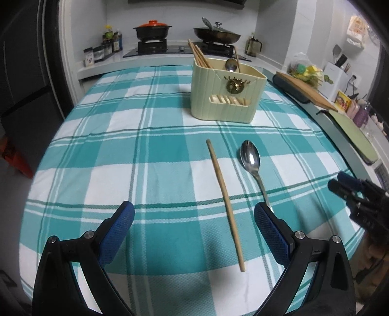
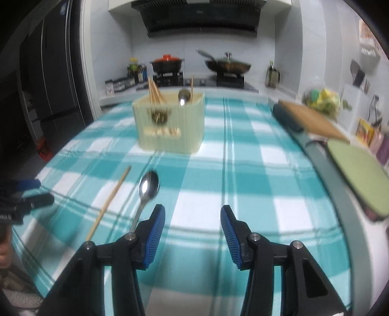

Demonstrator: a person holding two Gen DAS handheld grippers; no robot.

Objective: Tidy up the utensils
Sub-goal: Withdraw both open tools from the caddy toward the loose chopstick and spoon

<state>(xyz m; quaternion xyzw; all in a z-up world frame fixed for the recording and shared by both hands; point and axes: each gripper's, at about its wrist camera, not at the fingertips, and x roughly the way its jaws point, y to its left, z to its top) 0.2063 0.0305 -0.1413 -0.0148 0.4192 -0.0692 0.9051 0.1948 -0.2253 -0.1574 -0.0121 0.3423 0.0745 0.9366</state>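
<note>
While both my tongs hang open and empty, the loose chopstick (image 1: 225, 204) lies between my left gripper (image 1: 194, 218) fingers, long axis pointing away toward the cream utensil holder (image 1: 225, 96). Spoon (image 2: 148, 187) sits just left of my right gripper (image 2: 193, 218), so probably righty's job.

Home kitchen, gas stove (image 1: 155, 46), lidded wok (image 1: 217, 34) (probably), range hood (image 2: 201, 18)

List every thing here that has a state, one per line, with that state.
left gripper: open, empty, above the cloth
right gripper: open, empty
loose chopstick: lying flat on the cloth
loose spoon: lying flat, bowl up, beside the chopstick
utensil holder: upright, holding chopsticks and a spoon
orange-lidded pot: lid on
pan: lid on
</note>
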